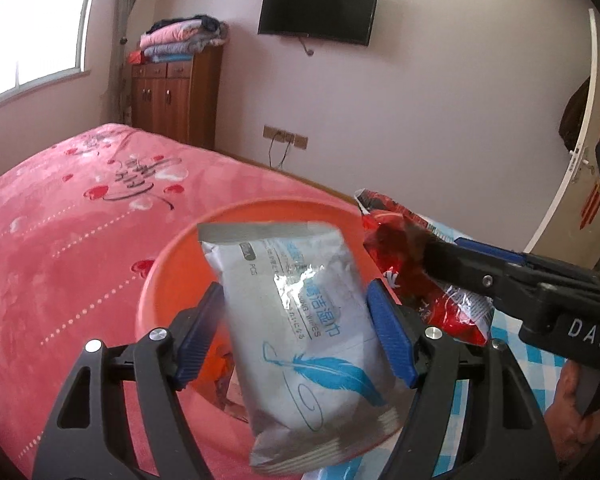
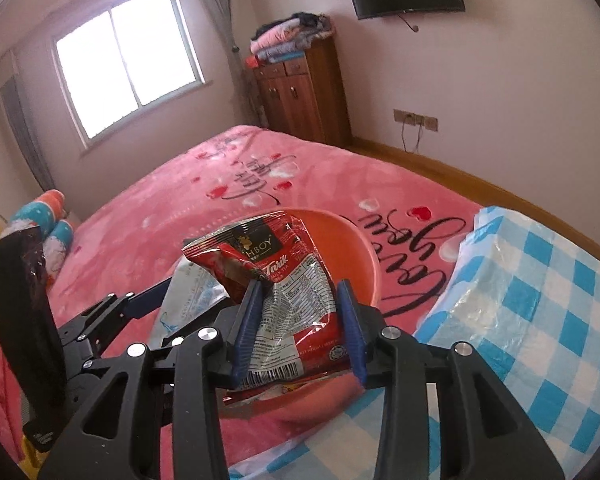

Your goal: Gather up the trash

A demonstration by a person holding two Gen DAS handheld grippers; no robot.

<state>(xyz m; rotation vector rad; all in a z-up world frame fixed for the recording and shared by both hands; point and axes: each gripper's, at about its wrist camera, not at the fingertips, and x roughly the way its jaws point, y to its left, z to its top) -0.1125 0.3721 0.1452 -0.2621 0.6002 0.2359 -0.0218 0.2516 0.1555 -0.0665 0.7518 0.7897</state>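
My left gripper [image 1: 296,336] was clamped on a silver wet-wipe pack [image 1: 300,320], held above the orange basin [image 1: 168,264] on the pink bedspread [image 1: 60,220]. My right gripper [image 2: 300,332] had a crumpled red tea sachet [image 2: 288,280] between its blue pads [image 2: 350,328]; I couldn't tell whether they pressed it. It hung over the same basin, beside a blue checked cloth [image 2: 540,300].

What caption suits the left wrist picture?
Left gripper holds a wet-wipes pack over an orange basin on a pink bed.
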